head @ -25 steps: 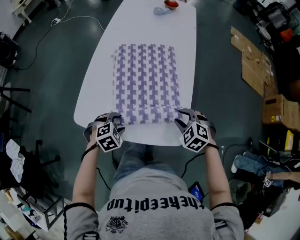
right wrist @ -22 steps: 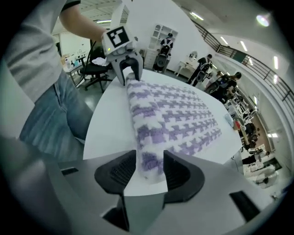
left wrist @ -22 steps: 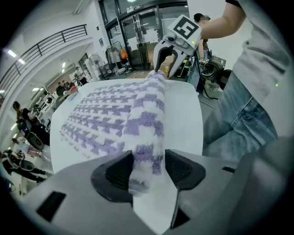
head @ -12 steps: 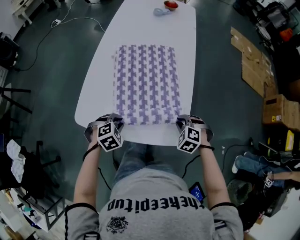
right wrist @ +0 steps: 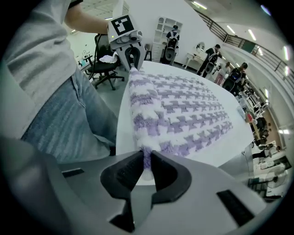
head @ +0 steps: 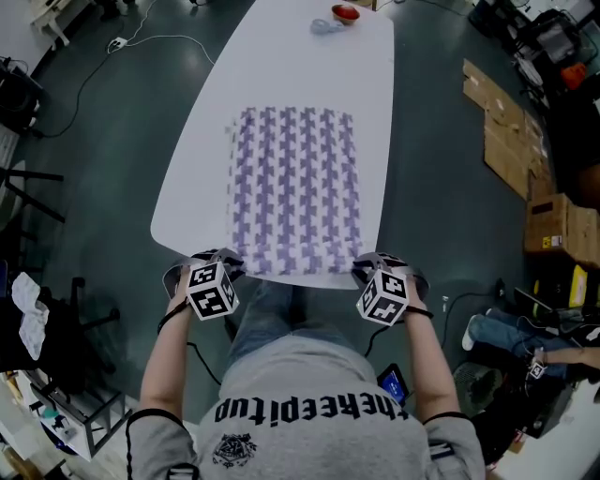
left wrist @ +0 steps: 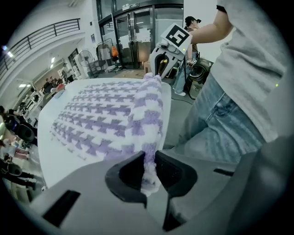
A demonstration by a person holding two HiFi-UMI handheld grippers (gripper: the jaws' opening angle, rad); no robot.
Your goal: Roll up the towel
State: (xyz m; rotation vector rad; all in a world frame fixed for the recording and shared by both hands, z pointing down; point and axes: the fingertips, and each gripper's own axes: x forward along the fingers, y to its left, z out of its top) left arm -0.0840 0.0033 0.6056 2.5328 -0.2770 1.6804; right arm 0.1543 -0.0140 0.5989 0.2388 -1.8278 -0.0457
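A purple-and-white houndstooth towel (head: 295, 187) lies flat on the white oval table (head: 202, 178), and its near edge reaches the table's near rim. My left gripper (head: 228, 264) is shut on the towel's near left corner, its jaws having just closed on it. In the left gripper view the cloth (left wrist: 105, 119) runs into my left gripper (left wrist: 148, 170). My right gripper (head: 366, 270) has likewise just closed and is shut on the near right corner. In the right gripper view the towel (right wrist: 183, 114) is pinched in my right gripper (right wrist: 147, 167), with the left gripper (right wrist: 131, 57) at the far corner.
A red object (head: 345, 13) and a pale blue one (head: 323, 25) sit at the table's far end. Cardboard boxes (head: 511, 131) lie on the floor to the right, and a chair (right wrist: 105, 69) stands to the left. The person's jeans (left wrist: 220, 124) are against the near rim.
Both grippers have closed on the towel's near corners and drawn back toward the person. The towel's near edge now lies closer to the table's near rim.
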